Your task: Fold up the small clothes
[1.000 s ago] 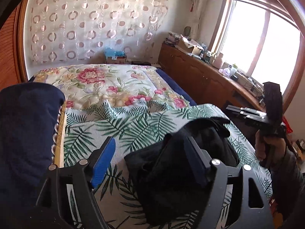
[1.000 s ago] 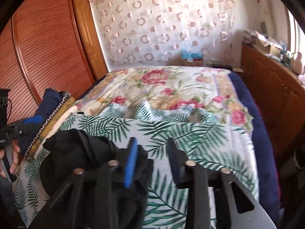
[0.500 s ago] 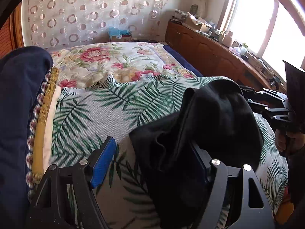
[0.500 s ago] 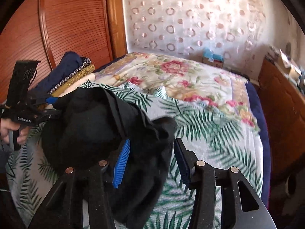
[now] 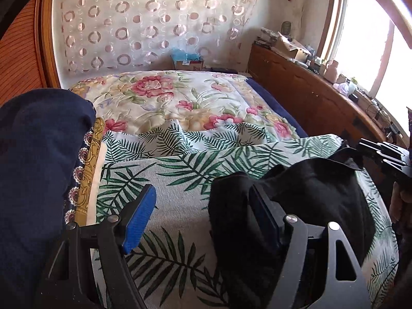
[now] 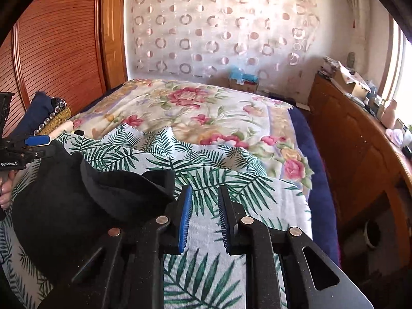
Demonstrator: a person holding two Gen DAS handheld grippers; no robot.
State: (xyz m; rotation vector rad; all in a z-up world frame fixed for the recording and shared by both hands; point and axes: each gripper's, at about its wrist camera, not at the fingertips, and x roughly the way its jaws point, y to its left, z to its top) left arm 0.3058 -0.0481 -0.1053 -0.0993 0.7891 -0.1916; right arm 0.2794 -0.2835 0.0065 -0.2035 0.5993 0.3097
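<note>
A small black garment [image 5: 303, 206] lies crumpled on the palm-leaf sheet [image 5: 180, 180] of the bed. In the left wrist view my left gripper [image 5: 203, 203] is open, its right finger [image 5: 262, 216] against the garment's left edge with cloth draped over it, its left blue pad [image 5: 139, 216] apart over bare sheet. In the right wrist view the garment [image 6: 77, 206] lies left of my right gripper [image 6: 203, 206], whose jaws stand a little apart with nothing between them. A fold of cloth touches its left finger [image 6: 184, 211]. Each gripper shows in the other's view, the right one [image 5: 381, 154] and the left one [image 6: 33, 144].
A stack of folded dark blue and gold cloth [image 5: 38, 167] sits at the bed's left edge. A floral quilt [image 5: 180, 103] covers the far bed. A wooden cabinet [image 5: 309, 97] with clutter runs along the right under the window. A wooden wardrobe [image 6: 51, 51] stands on the left.
The black garment, lifted and held up between both grippers half a second ago, has dropped onto the sheet. The right gripper has come off the cloth and both have lowered.
</note>
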